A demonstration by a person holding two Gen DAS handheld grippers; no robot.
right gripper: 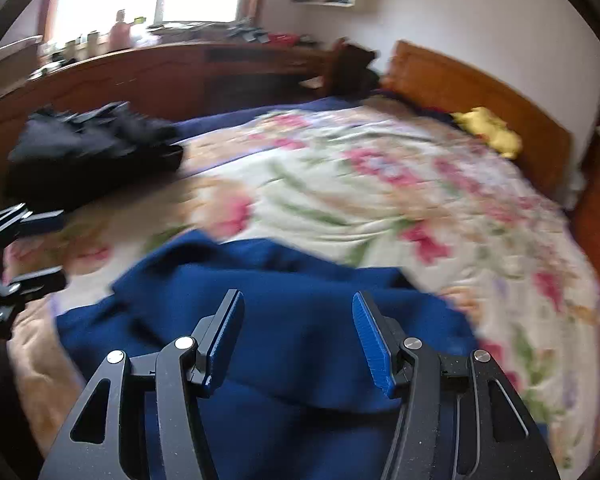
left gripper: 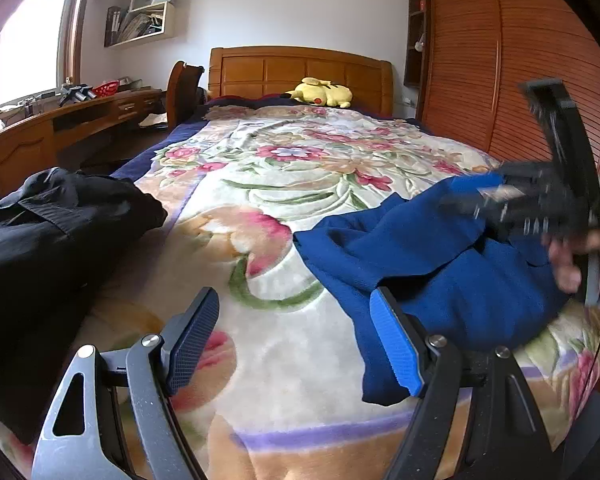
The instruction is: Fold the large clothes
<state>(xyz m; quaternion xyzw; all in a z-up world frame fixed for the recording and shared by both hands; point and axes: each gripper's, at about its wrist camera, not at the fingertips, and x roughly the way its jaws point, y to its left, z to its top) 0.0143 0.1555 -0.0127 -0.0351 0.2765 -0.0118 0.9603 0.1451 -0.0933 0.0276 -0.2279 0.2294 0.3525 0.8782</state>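
Left wrist view: left gripper (left gripper: 296, 338), jaws spread wide with nothing between them, one blue pad just at the near edge of the blue garment (left gripper: 432, 264). Blue garment: crumpled, lying on the right part of the floral blanket (left gripper: 284, 176), which covers the bed. Right gripper (left gripper: 480, 196): blurred, over the far right end of the blue garment, carried by a hand (left gripper: 572, 264); jaw state cannot be told from this view. Black garment (left gripper: 48, 232): heaped at the left edge of the bed, well apart from the blue one. Yellow plush toy (left gripper: 322, 92): against the wooden headboard (left gripper: 300, 68). Wooden desk (left gripper: 60, 120): left of the bed, cluttered, under a window. Slatted wardrobe door (left gripper: 500, 60): right of the bed.

Right wrist view (blurred): right gripper (right gripper: 298, 340), jaws moderately apart, hovering above the blue garment (right gripper: 300, 276), no cloth pinched between the pads. Blue garment: spread beneath and ahead of the fingers, on the near part of the floral blanket (right gripper: 380, 184). Left gripper (right gripper: 28, 248): at the left edge, jaws apart, just beside the garment's left end. Black garment (right gripper: 88, 148): far left of the bed. Yellow plush toy (right gripper: 488, 130): by the headboard (right gripper: 480, 88).
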